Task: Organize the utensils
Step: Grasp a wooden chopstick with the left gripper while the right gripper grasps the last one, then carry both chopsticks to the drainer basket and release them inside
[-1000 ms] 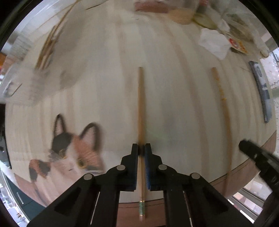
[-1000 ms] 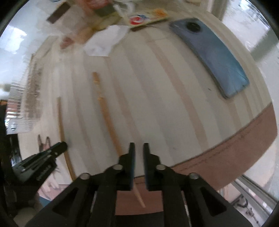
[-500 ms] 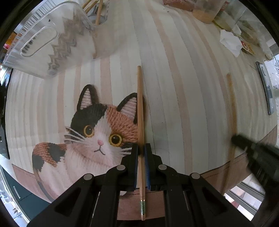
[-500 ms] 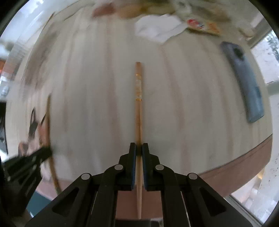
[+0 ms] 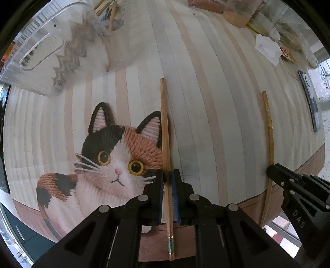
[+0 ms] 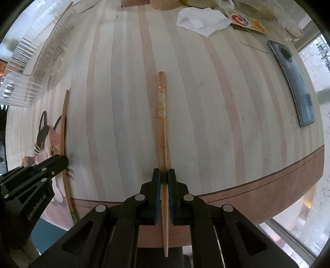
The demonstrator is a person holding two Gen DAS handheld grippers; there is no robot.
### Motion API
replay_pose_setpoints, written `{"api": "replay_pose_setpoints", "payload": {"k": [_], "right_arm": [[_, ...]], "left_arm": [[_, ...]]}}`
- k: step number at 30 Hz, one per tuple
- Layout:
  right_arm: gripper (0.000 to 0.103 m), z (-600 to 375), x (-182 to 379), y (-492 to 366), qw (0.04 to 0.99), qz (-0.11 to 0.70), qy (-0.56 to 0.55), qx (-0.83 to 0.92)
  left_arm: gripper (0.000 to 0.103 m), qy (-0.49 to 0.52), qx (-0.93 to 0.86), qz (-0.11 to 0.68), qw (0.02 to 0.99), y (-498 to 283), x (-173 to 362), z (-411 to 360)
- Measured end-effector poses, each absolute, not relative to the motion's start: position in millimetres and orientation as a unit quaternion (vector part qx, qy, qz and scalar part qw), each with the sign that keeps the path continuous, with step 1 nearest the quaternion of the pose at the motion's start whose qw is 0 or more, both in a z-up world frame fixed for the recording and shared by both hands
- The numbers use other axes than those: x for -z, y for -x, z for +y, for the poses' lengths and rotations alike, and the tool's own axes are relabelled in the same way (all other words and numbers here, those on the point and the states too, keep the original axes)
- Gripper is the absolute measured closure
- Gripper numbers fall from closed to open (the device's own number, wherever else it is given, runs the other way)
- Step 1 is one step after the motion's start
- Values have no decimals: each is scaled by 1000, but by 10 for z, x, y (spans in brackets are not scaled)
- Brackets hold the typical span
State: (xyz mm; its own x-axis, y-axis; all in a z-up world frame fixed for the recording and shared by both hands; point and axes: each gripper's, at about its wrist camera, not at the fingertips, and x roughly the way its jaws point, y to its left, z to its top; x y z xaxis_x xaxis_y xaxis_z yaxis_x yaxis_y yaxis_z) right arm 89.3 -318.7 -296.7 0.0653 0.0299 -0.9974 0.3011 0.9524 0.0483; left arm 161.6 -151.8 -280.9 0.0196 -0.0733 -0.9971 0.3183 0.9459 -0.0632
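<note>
Now | left gripper clamps chopstick | right gripper clamps banded chopstick

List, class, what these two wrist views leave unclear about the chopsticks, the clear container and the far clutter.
- Left chopstick: in the left wrist view the left gripper covers part of it.
- Right chopstick: the right gripper likewise covers part of it.
- Clear container: cut off by the left view's edge; contents indistinct through the plastic.
- Far clutter: label too small to read.

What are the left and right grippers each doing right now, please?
Left gripper: closed on a chopstick.
Right gripper: closed on another chopstick.
</note>
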Motion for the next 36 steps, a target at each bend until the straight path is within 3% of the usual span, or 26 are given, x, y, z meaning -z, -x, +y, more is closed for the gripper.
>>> {"api": "replay_pose_setpoints", "payload": {"k": [19,28,36], "right_arm": [[96,-3106,2971,-880,724,667,-131,117],[96,-3185,2589,-862,753,630,-147,123],[96,-3247,1917,-1055,794,574,-169,104]], "left_arm": [[98,-98,148,662,728,-1525,2652,-1542],[98,-74,183,597,778,-1629,1860,-1670],[98,-35,193,549,813,-2082,1106,-1531]]}}
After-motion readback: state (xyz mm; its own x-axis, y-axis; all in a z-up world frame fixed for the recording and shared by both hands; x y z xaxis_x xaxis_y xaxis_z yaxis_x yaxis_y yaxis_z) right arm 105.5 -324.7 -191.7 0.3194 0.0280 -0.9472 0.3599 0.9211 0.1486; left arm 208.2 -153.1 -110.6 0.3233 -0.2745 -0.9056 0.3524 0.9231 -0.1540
